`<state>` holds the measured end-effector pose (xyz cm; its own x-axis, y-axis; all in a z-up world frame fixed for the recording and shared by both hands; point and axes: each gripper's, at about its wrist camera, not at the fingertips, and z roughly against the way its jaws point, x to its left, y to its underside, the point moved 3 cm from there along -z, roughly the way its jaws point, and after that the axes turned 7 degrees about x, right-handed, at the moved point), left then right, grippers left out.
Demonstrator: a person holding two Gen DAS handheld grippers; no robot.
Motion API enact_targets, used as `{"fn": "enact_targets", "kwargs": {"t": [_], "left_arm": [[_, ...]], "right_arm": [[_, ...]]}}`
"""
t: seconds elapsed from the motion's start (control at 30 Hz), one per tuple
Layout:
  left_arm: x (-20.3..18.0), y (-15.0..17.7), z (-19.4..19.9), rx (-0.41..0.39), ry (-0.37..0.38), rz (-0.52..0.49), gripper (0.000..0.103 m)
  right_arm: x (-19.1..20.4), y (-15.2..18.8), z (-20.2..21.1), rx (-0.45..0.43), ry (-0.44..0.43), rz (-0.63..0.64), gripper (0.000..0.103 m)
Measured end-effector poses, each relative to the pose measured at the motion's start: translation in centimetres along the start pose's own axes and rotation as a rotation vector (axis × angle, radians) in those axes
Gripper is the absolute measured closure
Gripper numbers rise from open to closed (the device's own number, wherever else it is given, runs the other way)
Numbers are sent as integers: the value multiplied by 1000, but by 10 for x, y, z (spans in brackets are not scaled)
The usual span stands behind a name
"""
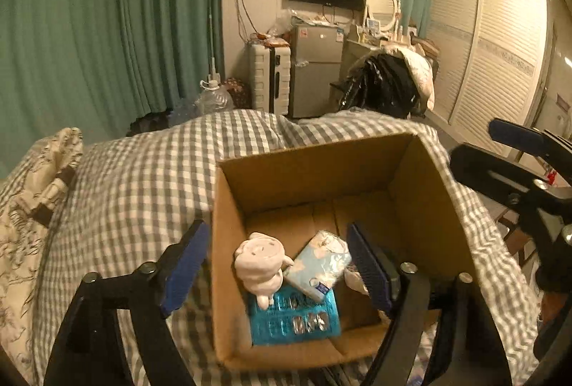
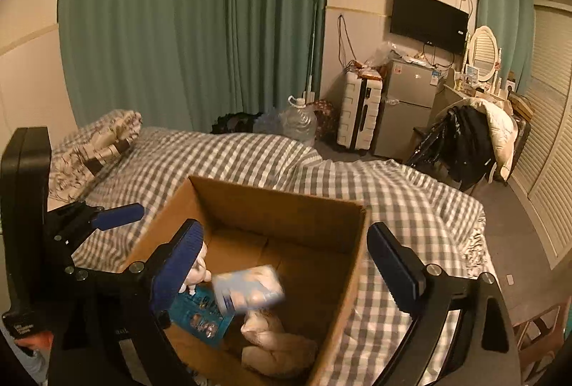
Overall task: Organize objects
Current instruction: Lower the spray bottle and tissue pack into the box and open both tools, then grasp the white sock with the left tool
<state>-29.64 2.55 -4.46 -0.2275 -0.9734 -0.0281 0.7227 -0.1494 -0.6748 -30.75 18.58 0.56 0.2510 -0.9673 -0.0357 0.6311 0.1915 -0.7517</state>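
Right wrist view: right gripper (image 2: pixel 286 264) and left gripper (image 1: pixel 275 264) gape wide, empty, over brown cardboard box (image 2: pixel 286 203); blurred pale-blue tissue packet (image 2: pixel 250 289) lower centre. Risk: finger snags box rim.

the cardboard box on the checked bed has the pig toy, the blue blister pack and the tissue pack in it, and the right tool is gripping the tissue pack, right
Not quite. The cardboard box on the bed does hold the pig toy, blister pack and tissue pack, but the right tool is open and grips nothing. The right wrist view shows the pack lying free between its spread fingers.
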Motion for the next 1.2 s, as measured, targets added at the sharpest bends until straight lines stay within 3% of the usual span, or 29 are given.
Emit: {"fn": "enact_targets", "kwargs": {"t": [0.27,0.53,0.7,0.9,1.2], "left_arm": [[5,5,102,-121,-17,41,1],[-10,29,188,-176,-36,22,0],[-15,58,217,-176,-29,13,0],[-9,96,210,-148,-72,46,0],[-6,162,145,-36,-102,130,0]], "right_arm": [[4,1,100,-62,36,25,7],[20,19,194,-127,69,54,0],[28,41,228,-123,65,57,0],[37,79,225,-82,81,53,0],[44,147,148,72,89,30,0]]}}
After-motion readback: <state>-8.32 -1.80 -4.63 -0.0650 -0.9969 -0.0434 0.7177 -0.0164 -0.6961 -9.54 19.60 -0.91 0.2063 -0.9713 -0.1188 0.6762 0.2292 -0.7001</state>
